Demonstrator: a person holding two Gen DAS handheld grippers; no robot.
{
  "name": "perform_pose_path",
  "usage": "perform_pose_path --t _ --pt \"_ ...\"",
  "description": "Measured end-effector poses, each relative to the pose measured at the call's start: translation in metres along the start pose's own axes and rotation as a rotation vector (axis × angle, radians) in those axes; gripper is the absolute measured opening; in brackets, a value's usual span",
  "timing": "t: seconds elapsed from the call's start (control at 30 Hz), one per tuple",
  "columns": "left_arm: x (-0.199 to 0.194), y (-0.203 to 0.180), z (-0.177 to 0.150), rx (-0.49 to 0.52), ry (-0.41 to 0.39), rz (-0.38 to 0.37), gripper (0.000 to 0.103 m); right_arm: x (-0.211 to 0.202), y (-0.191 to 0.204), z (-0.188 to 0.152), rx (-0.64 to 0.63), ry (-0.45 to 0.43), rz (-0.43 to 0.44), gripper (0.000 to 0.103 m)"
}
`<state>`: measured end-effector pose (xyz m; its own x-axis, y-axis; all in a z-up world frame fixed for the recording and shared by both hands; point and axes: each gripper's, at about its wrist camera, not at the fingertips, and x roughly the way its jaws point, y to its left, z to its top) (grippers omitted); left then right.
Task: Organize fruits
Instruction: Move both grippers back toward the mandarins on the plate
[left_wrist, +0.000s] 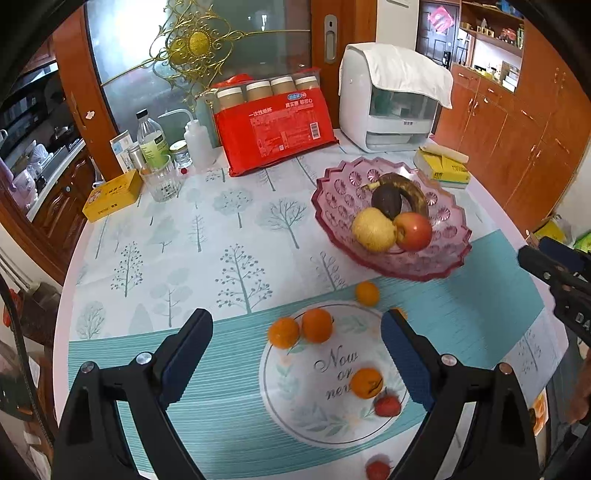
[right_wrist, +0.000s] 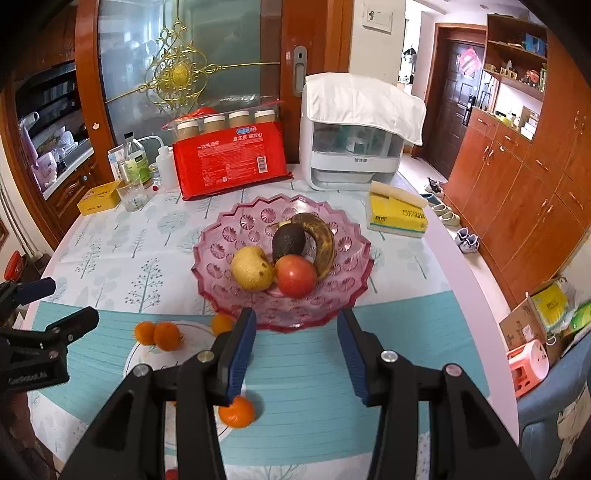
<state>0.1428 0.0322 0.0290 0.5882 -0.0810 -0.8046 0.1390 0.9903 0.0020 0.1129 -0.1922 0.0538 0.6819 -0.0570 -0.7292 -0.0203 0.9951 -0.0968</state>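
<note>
Nearest to your left tool (left_wrist: 297, 352) lie the small oranges on the counter (left_wrist: 155, 266): one orange (left_wrist: 365, 383) sits between its two wide-spread fingers, not touched by them, with a strawberry (left_wrist: 387, 405) just beside it. The left tool is released and holds nothing. A pair of oranges (left_wrist: 300, 328) touch each other a little farther out, and one more orange (left_wrist: 367, 293) rests just beside the rim of the pink glass bowl (left_wrist: 454, 254).

Your right tool (right_wrist: 297, 352) stands partly spread above the teal part of the cloth, and nothing is between its fingers; it grips no fruit. An orange (right_wrist: 237, 411) lies under its left finger, partly hidden.

In the bowl you have a pear (right_wrist: 252, 267), an apple (right_wrist: 295, 276), a dark avocado (right_wrist: 288, 242) and a brown banana (right_wrist: 320, 240), all touching one another. Behind the bowl stand a red package (right_wrist: 231, 162) and a white appliance (right_wrist: 351, 158) with a cloth on top.
</note>
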Motion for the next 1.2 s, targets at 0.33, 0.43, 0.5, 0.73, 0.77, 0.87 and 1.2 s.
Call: perform_pose_path --t 0.33,0.43,0.5,0.73,0.77,0.87,1.2 --pt "0.012 0.029 -0.02 0.02 0.038 -0.012 0.092 -0.013 0.016 -0.03 -0.004 0.015 -0.006 0.052" --pt "0.022 0.036 -0.029 0.027 0.066 -0.014 0.092 -0.008 0.018 -0.039 0.011 0.037 0.003 0.052" --pt "0.03 0.04 -0.036 0.037 0.087 -0.011 0.092 -0.004 0.019 -0.044 0.018 0.05 0.003 0.052" --pt "0.062 0.053 -0.05 0.037 0.154 -0.008 0.092 0.03 0.025 -0.07 0.055 0.14 0.021 0.052" --pt "0.067 0.054 -0.051 0.035 0.164 -0.01 0.092 0.035 0.026 -0.074 0.062 0.154 0.027 0.052" --pt "0.084 0.057 -0.051 0.033 0.188 -0.014 0.092 0.054 0.029 -0.085 0.086 0.204 0.041 0.052" --pt "0.134 0.05 -0.047 0.054 0.25 -0.039 0.092 0.101 0.038 -0.104 0.126 0.326 0.09 0.052"
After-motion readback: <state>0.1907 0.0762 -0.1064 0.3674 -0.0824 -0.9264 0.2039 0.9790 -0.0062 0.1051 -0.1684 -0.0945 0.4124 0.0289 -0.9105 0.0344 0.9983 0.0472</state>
